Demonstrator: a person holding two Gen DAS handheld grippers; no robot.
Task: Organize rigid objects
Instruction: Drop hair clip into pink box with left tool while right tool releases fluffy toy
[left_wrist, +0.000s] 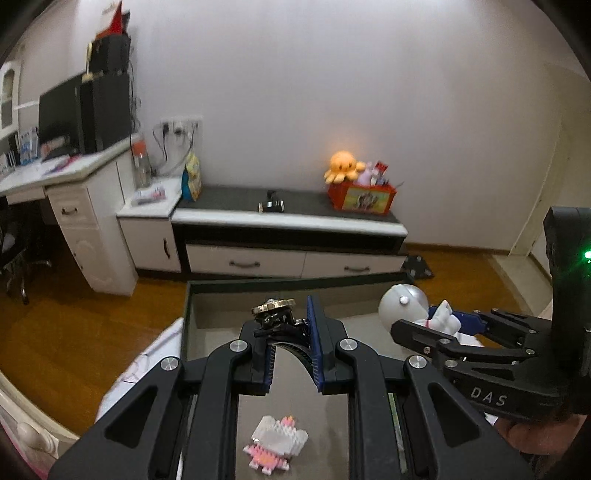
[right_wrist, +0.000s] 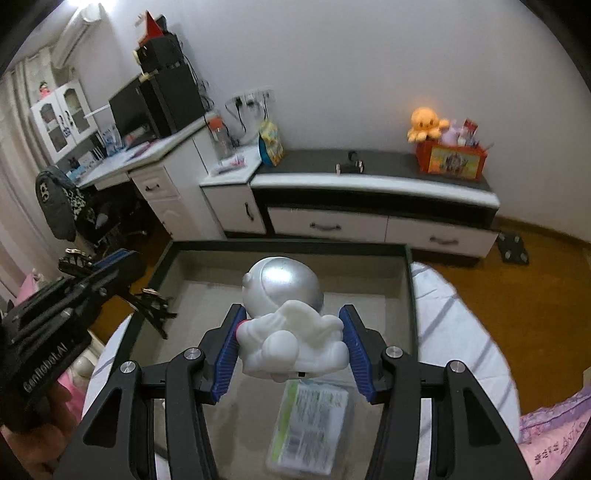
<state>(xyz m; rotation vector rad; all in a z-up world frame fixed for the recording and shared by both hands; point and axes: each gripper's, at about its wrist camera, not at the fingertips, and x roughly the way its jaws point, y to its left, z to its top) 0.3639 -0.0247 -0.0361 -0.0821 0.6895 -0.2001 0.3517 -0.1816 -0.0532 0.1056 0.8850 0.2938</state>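
My left gripper (left_wrist: 291, 325) is shut on a black clip-like object with a gold top (left_wrist: 273, 314) and holds it above a dark-rimmed open box (left_wrist: 280, 283). My right gripper (right_wrist: 291, 343) is shut on a white and silver astronaut figure (right_wrist: 286, 317) above the same box (right_wrist: 288, 245). In the left wrist view the astronaut (left_wrist: 410, 304) and right gripper (left_wrist: 458, 325) are at the right. In the right wrist view the left gripper (right_wrist: 96, 267) with its black object (right_wrist: 75, 264) is at the left. A pink and white brick figure (left_wrist: 275, 443) lies on the box floor.
A clear packet with green print (right_wrist: 314, 424) lies in the box under the astronaut. Another black and gold object (right_wrist: 153, 306) rests at the box's left wall. The box sits on a striped bed (right_wrist: 454, 332). A low cabinet (right_wrist: 369, 199) with a toy bin (right_wrist: 450, 158) stands beyond.
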